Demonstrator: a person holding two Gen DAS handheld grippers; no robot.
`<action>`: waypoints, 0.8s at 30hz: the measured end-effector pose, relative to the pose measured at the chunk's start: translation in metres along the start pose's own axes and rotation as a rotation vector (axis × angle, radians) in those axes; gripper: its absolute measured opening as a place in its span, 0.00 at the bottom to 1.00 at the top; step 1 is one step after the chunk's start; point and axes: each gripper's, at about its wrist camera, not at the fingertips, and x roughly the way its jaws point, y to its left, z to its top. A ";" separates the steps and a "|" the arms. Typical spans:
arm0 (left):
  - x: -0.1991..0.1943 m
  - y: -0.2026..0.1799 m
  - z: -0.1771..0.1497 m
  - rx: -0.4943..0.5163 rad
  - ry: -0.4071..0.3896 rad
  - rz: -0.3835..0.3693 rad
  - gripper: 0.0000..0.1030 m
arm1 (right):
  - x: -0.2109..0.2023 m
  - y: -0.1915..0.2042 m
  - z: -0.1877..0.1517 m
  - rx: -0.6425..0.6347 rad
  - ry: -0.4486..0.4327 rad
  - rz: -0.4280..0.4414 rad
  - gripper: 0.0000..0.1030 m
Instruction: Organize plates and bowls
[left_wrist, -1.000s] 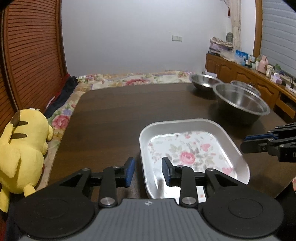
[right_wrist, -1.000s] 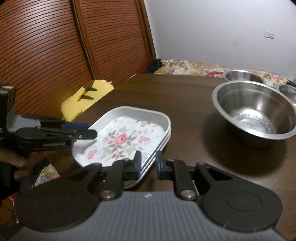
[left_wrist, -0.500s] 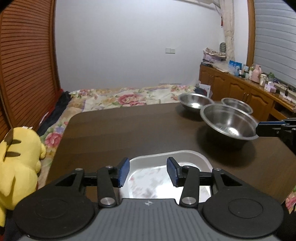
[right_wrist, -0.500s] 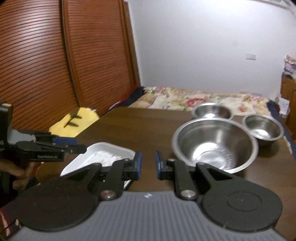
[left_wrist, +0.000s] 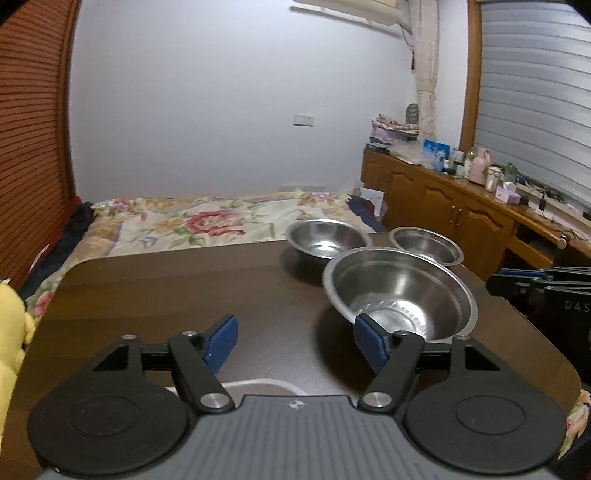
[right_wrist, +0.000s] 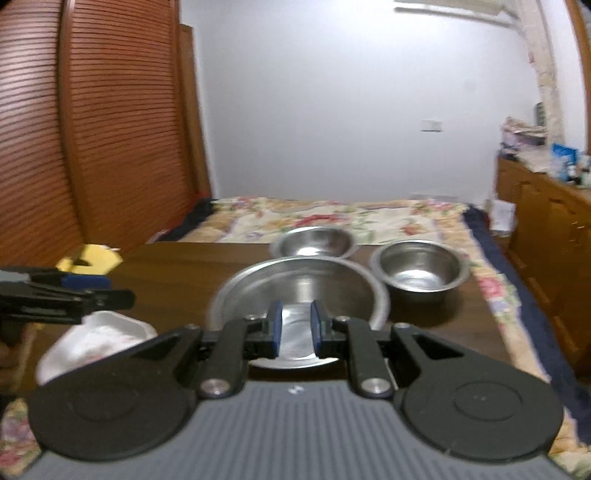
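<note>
On the dark brown wooden table (left_wrist: 177, 295), the big round stainless steel bowl (left_wrist: 399, 291) is my landmark: two smaller steel bowls, one (left_wrist: 327, 242) behind it and one (left_wrist: 426, 243) behind and to its right, and the white floral rectangular tray (right_wrist: 96, 336) near its left. Left gripper (left_wrist: 295, 341) is opening, nothing between its blue pads, just bare table left of the big bowl. Right gripper (right_wrist: 296, 328) sits nearly closed over the big bowl's near rim, jaws parting slightly, gripping nothing. My guess at the risk: thin slick steel rims slip from a shallow pinch, and a nudge could shove the big bowl into the small ones behind it.
</note>
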 end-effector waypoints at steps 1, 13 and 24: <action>0.003 -0.003 0.002 0.006 0.001 -0.001 0.72 | 0.001 -0.005 -0.001 0.011 0.001 -0.001 0.30; 0.057 -0.023 0.012 0.018 0.045 -0.028 0.72 | 0.049 -0.043 -0.012 0.076 0.055 -0.066 0.49; 0.086 -0.026 0.018 -0.041 0.098 -0.044 0.65 | 0.068 -0.047 -0.016 0.140 0.101 -0.045 0.44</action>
